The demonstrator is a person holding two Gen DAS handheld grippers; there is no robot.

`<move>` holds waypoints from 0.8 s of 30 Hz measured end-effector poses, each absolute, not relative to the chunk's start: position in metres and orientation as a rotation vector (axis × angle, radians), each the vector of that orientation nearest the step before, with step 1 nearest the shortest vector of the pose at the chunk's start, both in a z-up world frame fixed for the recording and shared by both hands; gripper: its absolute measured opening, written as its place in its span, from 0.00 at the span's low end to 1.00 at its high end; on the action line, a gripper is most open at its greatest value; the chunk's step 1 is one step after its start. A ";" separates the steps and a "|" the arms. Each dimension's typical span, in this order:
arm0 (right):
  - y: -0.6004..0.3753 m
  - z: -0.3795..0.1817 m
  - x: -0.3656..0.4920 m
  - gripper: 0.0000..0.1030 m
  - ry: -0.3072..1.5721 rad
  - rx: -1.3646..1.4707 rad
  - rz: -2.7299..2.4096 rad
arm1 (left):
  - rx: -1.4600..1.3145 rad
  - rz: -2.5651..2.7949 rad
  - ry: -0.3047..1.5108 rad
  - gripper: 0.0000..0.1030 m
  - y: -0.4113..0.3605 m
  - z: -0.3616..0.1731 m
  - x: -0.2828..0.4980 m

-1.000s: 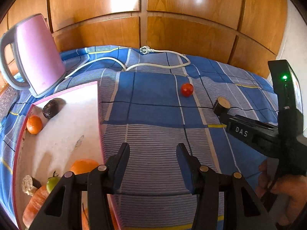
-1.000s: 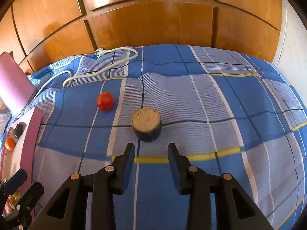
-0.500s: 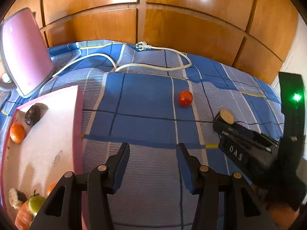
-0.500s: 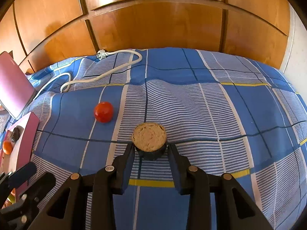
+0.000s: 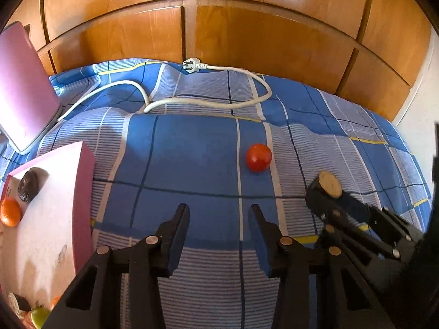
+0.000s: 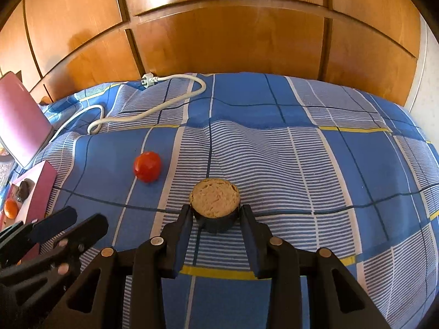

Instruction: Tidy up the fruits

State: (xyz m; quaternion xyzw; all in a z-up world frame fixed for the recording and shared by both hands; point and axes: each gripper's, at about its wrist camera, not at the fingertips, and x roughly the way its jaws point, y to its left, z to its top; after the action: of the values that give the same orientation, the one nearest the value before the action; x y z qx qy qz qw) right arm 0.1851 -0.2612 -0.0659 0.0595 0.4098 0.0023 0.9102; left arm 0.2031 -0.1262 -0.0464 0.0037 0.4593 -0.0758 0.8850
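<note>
Two grippers are in view. The right gripper [image 6: 215,215] has its pads against the dark sides of one round stub [image 6: 214,202] with a pale, rough cut top, and grips it; the stub sits on the blue checked cloth [image 6: 301,164]. From the left wrist view only the stub's top shows beyond the right gripper's fingers. The left gripper [image 5: 219,220] stands part open over bare cloth with nothing between its fingers; its jaws have just been closing a little.

One red tomato [image 5: 258,157] lies loose on the cloth, ahead of the left gripper and to the left of the stub, apart from both.

One pink-walled tray [image 5: 82,192] sits at the left edge. Counted on it in the left wrist view: one orange [image 5: 10,211], one dark wrinkled fruit [image 5: 28,186] just beside it, and at the bottom corner one green fruit [image 5: 39,315]. Other pieces at that corner, one brown and at least one orange, are cut off by the frame and by the left gripper's body; their number and kind cannot be told.

One white cable with plug [image 5: 191,64] loops across the far cloth. One pink appliance [image 5: 23,90] stands at the far left, cut off by the frame, so its kind is not certain. Wood panels [image 5: 260,35] stand behind.
</note>
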 end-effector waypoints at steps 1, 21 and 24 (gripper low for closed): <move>-0.263 -0.067 0.184 0.35 0.850 0.130 0.004 | 0.006 -0.159 0.954 0.43 -0.127 -0.046 0.206; -0.263 -0.069 0.180 0.38 0.853 0.117 -0.007 | 0.011 -0.229 0.968 0.43 -0.158 -0.049 0.248; -0.263 -0.069 0.180 0.40 0.853 0.116 -0.003 | 0.015 -0.232 0.967 0.43 -0.162 -0.050 0.256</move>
State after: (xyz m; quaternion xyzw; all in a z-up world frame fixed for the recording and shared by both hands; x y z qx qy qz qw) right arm 0.1802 -0.2629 -0.0693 0.0561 0.4137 -0.0013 0.9087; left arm 0.2563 -0.1618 -0.0499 0.0072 0.4637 -0.1115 0.8789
